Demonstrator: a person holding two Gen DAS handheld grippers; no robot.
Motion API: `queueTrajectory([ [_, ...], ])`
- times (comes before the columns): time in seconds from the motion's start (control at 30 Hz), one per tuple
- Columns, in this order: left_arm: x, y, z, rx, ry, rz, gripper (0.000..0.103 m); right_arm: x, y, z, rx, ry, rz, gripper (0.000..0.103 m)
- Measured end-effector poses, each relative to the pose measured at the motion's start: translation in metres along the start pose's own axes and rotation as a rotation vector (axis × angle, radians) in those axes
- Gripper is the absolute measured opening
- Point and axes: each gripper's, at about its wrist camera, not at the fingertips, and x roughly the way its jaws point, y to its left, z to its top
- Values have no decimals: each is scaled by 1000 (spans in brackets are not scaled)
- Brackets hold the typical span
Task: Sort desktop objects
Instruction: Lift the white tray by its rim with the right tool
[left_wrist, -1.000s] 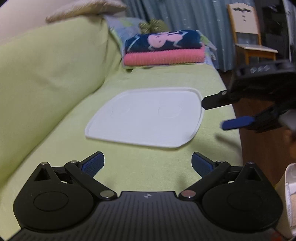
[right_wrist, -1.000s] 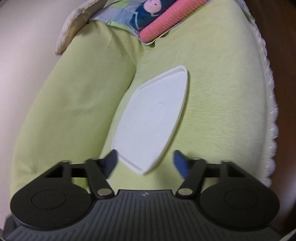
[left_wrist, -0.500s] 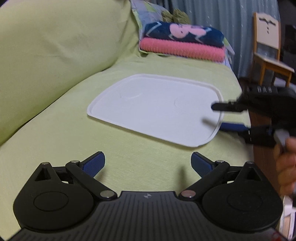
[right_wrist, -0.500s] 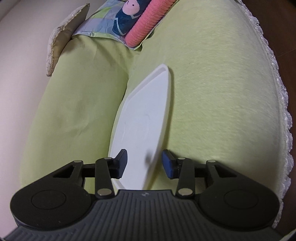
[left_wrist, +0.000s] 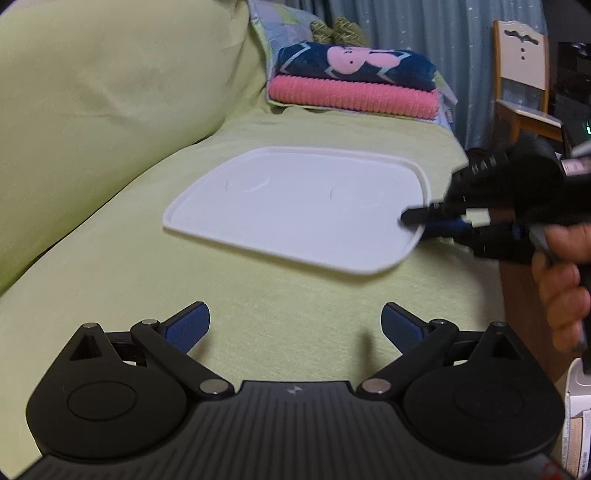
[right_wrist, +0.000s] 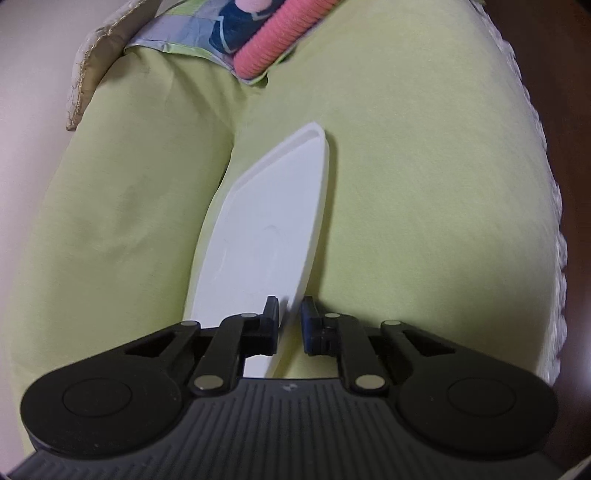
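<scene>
Lid: we see a flat white plastic lid (left_wrist: 295, 206) lying on the yellow-green sofa seat (left_wrist: 258, 317), mid-cushion, its rounded right corner nearest the seat's right edge.
Right gripper: we find it (left_wrist: 428, 223) coming in from the right, low and level, one black finger above the lid's right corner and the blue-padded one beneath that edge.
Right claw state: in its own camera we see the right gripper's (right_wrist: 290, 321) fingers narrowed to a slim gap with the lid's (right_wrist: 266, 236) thin edge running between them; the left pad looks pressed on the white surface, and we cannot tell whether the right pad touches.
Lid corner: we cannot tell whether the held end is raised off the cushion; a shadow sits beneath it.
Hand: we spot a person's hand (left_wrist: 561, 280) wrapped round the right gripper's handle at the far right of the left view.
Left gripper: we have it (left_wrist: 295, 325) hovering over the near part of the seat, fingers spread wide, nothing between them, well short of the lid.
Backrest: we see it (left_wrist: 92, 110) rising at left.
Towels: we note a pink towel (left_wrist: 351, 98) with a navy one (left_wrist: 354, 66) folded on top, at the far end of the seat.
Chair: we see a wooden chair (left_wrist: 524, 74) far right.
</scene>
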Motion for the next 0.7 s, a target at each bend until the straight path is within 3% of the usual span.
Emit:
queueTrajectory([
  [0.17,-18,10,-3,19,-22,-48,100,-54,-22,-30,18,66,-15,11],
  [0.23,-22,15,-9,33,-29,-64,100,-82,-40,-45,32,57,-13,11],
  [0.37,-19,29,-9,-34,-13,-48,100,-119,-75,-66,72,-10,-30,12],
  [0.53,-18,27,-6,-53,-30,-97,100,-116,-82,-66,71,-62,6,23],
  [0.7,-15,26,-6,-48,-24,-110,100,-103,-85,-63,114,-86,27,25],
])
